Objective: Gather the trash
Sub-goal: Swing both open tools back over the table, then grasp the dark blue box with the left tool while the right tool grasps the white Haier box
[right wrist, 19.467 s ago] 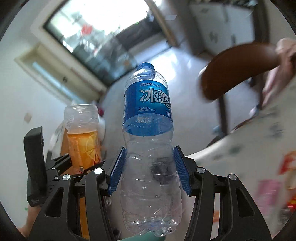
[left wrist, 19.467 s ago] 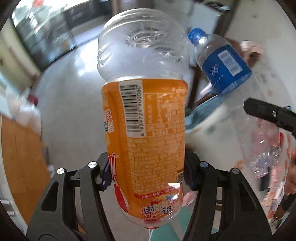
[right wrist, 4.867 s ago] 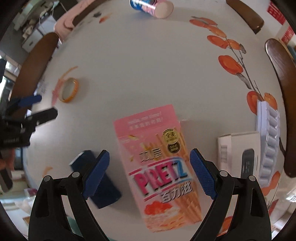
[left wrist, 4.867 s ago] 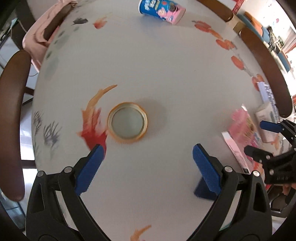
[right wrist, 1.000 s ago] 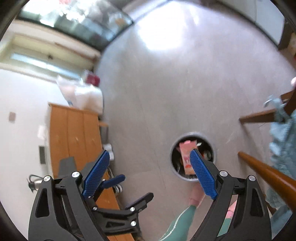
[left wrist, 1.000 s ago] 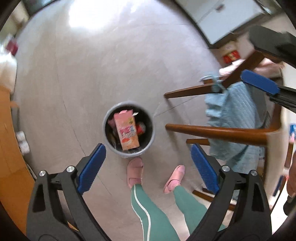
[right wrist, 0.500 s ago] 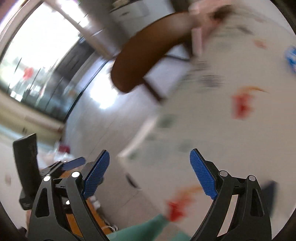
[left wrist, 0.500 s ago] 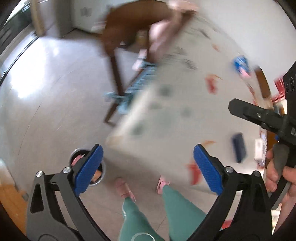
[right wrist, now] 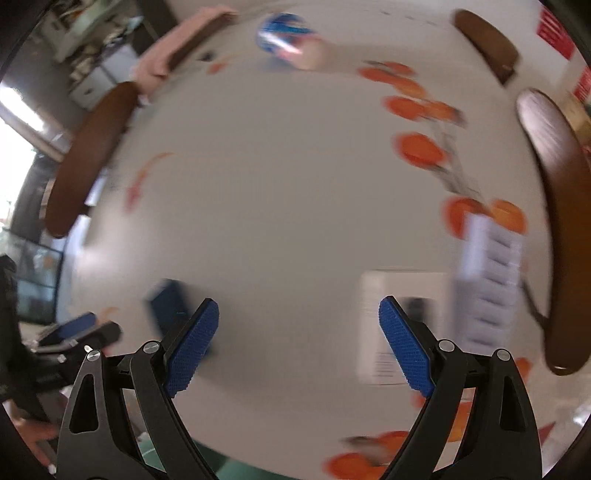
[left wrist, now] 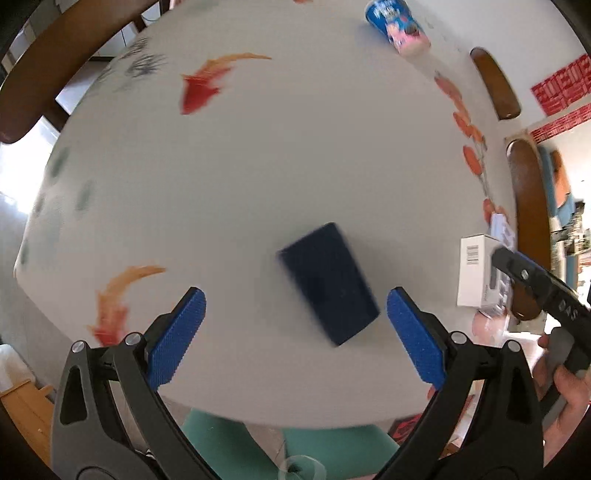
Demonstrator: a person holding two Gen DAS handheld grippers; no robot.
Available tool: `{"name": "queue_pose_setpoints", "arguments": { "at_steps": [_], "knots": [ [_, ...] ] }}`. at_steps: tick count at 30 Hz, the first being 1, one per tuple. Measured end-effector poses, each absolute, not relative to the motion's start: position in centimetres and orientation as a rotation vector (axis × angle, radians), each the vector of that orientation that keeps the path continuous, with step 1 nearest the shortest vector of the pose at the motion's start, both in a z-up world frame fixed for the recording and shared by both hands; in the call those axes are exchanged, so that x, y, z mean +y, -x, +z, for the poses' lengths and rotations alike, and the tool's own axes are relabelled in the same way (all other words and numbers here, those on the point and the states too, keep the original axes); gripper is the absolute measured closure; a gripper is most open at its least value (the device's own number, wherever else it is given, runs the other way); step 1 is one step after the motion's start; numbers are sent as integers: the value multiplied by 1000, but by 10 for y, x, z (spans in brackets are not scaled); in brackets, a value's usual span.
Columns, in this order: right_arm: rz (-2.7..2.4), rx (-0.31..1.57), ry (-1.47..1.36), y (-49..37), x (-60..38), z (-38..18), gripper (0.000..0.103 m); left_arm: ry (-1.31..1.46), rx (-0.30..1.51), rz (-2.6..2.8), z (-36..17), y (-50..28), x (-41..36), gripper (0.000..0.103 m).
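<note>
Left wrist view: dark blue box (left wrist: 328, 282) lies flat, long axis diagonal, both jaws spread empty.

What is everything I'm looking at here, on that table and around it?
Table: one, white with painted fish and orange fruit.
Box: one, dark blue, lying flat ahead of the left gripper.
Cup: one, blue and pink, on its side at the far edge.
Carton: one, white, near the right edge.
Tray: one, pale lilac, blurred, beside the carton.
Chairs: several, brown, around the table.
Left gripper: open, empty.
Right gripper: open, empty.
Hand: holds the right gripper.
</note>
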State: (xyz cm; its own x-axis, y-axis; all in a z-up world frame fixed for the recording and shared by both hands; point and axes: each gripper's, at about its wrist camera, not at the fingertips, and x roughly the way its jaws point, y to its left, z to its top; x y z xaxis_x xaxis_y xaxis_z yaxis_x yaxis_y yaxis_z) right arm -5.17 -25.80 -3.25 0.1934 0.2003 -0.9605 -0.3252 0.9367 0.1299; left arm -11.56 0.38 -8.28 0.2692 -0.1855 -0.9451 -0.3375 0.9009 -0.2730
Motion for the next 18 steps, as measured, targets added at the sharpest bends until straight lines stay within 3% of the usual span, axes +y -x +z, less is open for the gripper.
{"name": "queue_pose_setpoints", "arguments": {
  "at_steps": [17, 18],
  "knots": [
    [406, 1414, 228, 31, -286, -88, 15, 388, 1438, 367, -136, 79, -50, 7],
    [404, 1416, 226, 32, -287, -90, 16, 378, 1433, 362, -137, 79, -52, 10]
  ]
}}
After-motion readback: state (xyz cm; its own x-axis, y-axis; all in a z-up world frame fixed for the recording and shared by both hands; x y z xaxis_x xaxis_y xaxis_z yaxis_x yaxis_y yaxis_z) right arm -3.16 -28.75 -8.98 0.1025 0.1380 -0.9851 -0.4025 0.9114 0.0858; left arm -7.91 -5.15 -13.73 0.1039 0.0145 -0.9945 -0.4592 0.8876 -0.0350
